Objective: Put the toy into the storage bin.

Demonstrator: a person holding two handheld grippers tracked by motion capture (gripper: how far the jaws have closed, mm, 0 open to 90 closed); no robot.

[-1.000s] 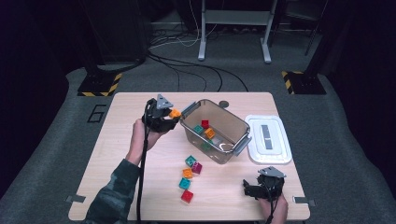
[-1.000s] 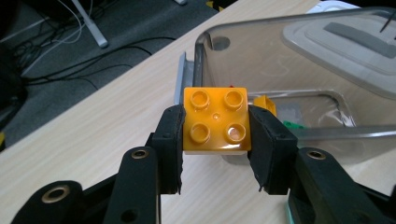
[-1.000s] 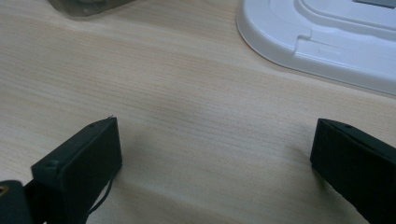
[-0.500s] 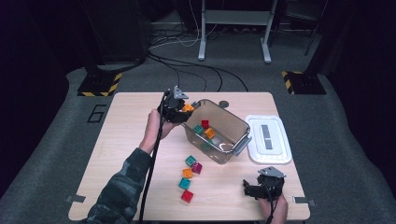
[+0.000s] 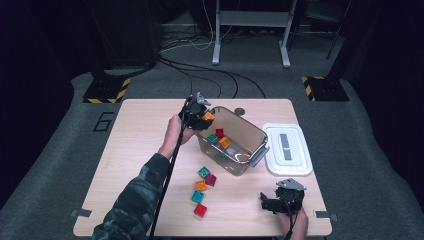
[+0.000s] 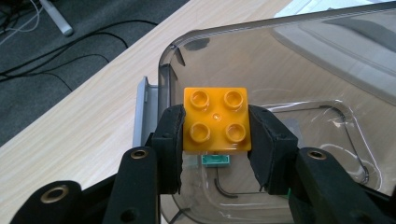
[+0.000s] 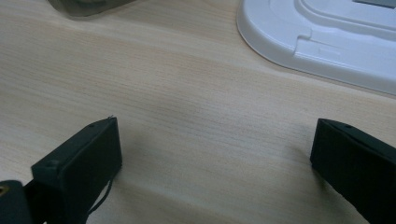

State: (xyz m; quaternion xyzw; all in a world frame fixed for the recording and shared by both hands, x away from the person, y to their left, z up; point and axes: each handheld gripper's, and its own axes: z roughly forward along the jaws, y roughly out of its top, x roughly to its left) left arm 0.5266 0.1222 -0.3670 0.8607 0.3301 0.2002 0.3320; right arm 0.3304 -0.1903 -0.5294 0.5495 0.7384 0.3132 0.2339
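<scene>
My left gripper [image 6: 215, 140] is shut on an orange four-stud brick [image 6: 216, 120], holding it over the near-left corner of a clear smoky plastic bin [image 6: 299, 60]. From above, that gripper [image 5: 200, 116] and orange brick [image 5: 208, 116] hang at the bin's [image 5: 255, 134] far-left rim. Several bricks lie inside the bin, among them a red one [image 5: 219, 132], an orange one [image 5: 224, 143] and a teal one [image 5: 212, 138]. My right gripper [image 5: 272, 202] rests on the table near the front right edge, and its jaws [image 7: 212, 154] stand wide open over bare wood.
Loose bricks lie on the table in front of the bin: teal [image 5: 204, 172], magenta [image 5: 211, 179], orange [image 5: 200, 185], teal [image 5: 198, 196] and red [image 5: 200, 210]. The bin's white lid [image 5: 287, 148] lies to the right of the bin. Cables trail on the floor behind.
My left gripper has carried the orange brick rightward from beside the bin to above its far-left rim. The right gripper has stayed where it was.
</scene>
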